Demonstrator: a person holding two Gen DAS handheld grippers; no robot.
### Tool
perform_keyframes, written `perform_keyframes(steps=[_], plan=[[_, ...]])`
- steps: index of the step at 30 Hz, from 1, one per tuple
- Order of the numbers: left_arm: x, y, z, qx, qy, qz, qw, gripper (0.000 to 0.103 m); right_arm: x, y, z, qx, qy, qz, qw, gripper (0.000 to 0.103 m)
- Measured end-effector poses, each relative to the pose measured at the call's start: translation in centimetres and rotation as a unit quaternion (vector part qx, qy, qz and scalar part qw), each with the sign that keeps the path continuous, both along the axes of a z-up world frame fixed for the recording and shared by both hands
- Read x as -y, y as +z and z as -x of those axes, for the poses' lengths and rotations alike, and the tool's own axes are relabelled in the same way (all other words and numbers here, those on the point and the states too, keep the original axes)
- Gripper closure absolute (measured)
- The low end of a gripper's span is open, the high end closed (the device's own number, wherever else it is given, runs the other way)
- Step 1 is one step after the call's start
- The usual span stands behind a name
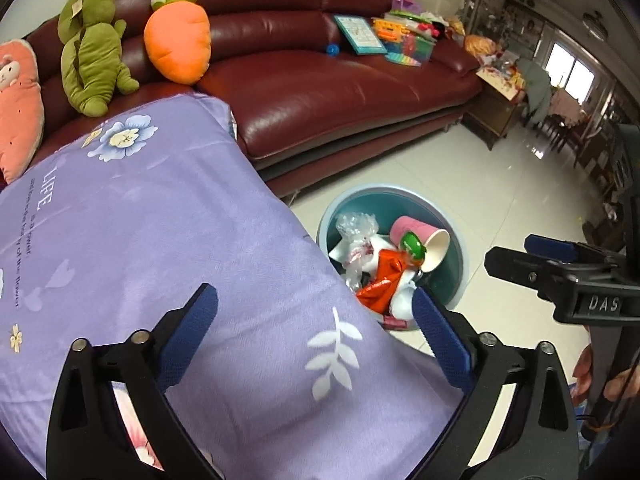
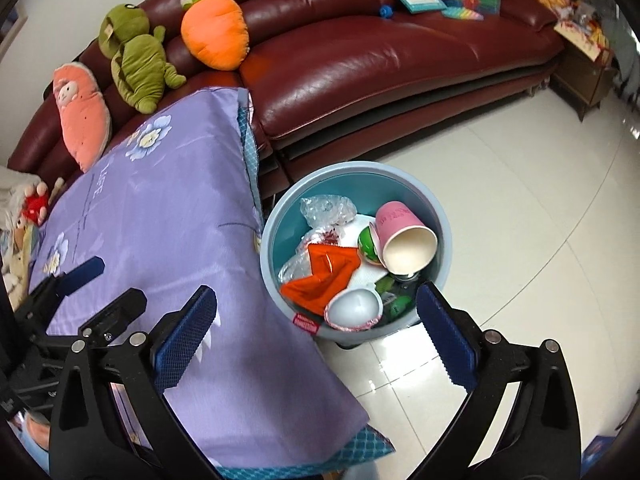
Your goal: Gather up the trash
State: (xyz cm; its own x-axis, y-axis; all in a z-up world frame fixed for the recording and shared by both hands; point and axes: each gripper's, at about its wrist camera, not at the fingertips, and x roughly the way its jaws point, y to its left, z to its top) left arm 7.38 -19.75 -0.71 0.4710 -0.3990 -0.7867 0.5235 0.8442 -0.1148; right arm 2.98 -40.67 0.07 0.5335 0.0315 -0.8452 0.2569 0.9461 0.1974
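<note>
The trash sits in a blue bin [image 2: 280, 216] on the floor [image 2: 500, 208], just beside the edge of the tabletop, which is draped in a purple flowered cloth [image 2: 168, 208]. Inside lie a pink paper cup [image 2: 404, 236] on its side with its mouth toward the camera, an orange wrapper [image 2: 324, 276], crumpled clear plastic [image 2: 328, 208], a green ball [image 2: 367, 246] and a white bowl-shaped lid [image 2: 354, 306].

The right gripper [image 2: 316, 320] hangs over the bin's near rim, fingers spread wide and empty, so it looks the nearer one. The left gripper [image 1: 316, 322] is likewise released with nothing held; it hovers over the cloth, with the bin ahead and to its right.

No loose trash shows on the cloth, so the collecting seems mostly done. The cloth's edge hides the bin's left side in the left view, and the bottom of the bin is buried
</note>
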Motion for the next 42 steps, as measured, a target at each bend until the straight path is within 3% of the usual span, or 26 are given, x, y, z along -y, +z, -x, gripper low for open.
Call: perform_keyframes(steps=[7, 13, 17, 42], plan=[[-1.3, 1.3, 1.9, -0.009, 0.015, 0.003, 0.9998, 0.004, -1.0, 2.0, 2.9, 0.018, 0.008, 0.016, 1.0, 0.007], [-2.1, 1.9, 3.5, 0.0, 0.03, -0.032, 0.999, 0.004, -2.3, 3.7, 5.1, 0.036, 0.026, 0.037, 0.998, 0.007], [-2.5, 2.1, 4.0, -0.004, 0.029, -0.024, 0.9993, 0.004, -2.8, 4.2, 5.7, 0.04, 0.029, 0.041, 0.998, 0.007], [-1.2, 1.4, 4.4, -0.016, 0.019, -0.027, 0.9993, 0.004, -2.1, 3.4, 6.3, 0.022, 0.011, 0.042, 0.999, 0.007]])
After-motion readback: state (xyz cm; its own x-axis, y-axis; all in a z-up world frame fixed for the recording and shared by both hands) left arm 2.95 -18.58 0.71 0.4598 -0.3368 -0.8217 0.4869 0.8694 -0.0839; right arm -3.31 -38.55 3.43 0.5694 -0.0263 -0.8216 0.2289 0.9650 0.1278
